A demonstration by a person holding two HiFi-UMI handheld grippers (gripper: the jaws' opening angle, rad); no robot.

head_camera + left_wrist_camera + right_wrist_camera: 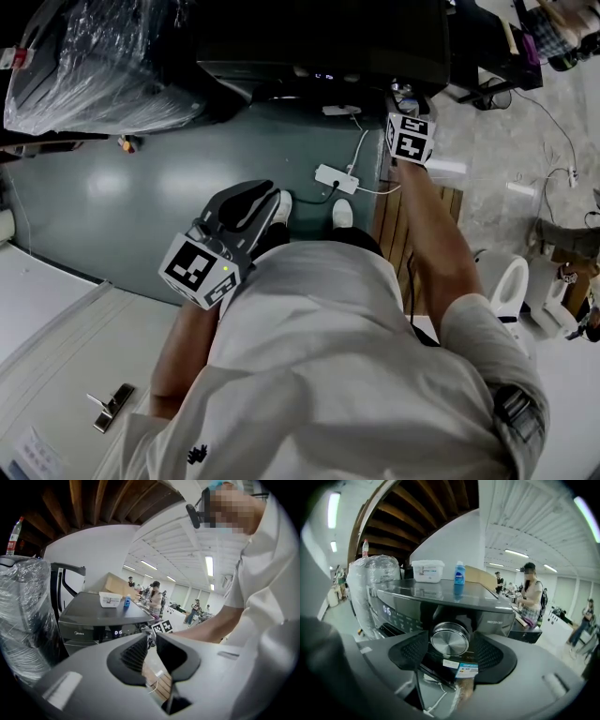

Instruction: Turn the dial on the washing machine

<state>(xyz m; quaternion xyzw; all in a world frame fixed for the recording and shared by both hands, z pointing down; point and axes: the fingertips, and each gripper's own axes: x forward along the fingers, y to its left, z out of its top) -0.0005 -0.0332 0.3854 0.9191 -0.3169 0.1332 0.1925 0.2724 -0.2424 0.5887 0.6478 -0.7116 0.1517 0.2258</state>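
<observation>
The left gripper (251, 202) hangs close to the person's body at 8 o'clock in the head view, its jaws drawn together to a mere slit and gripping nothing. The right gripper (450, 643) is extended at 1 o'clock, jaws spread. The metal dial (450, 638) sits between them on the front panel of the washing machine (440, 597). Contact cannot be confirmed. On the machine's top stand a white tub (427, 570) and a blue bottle (460, 573).
</observation>
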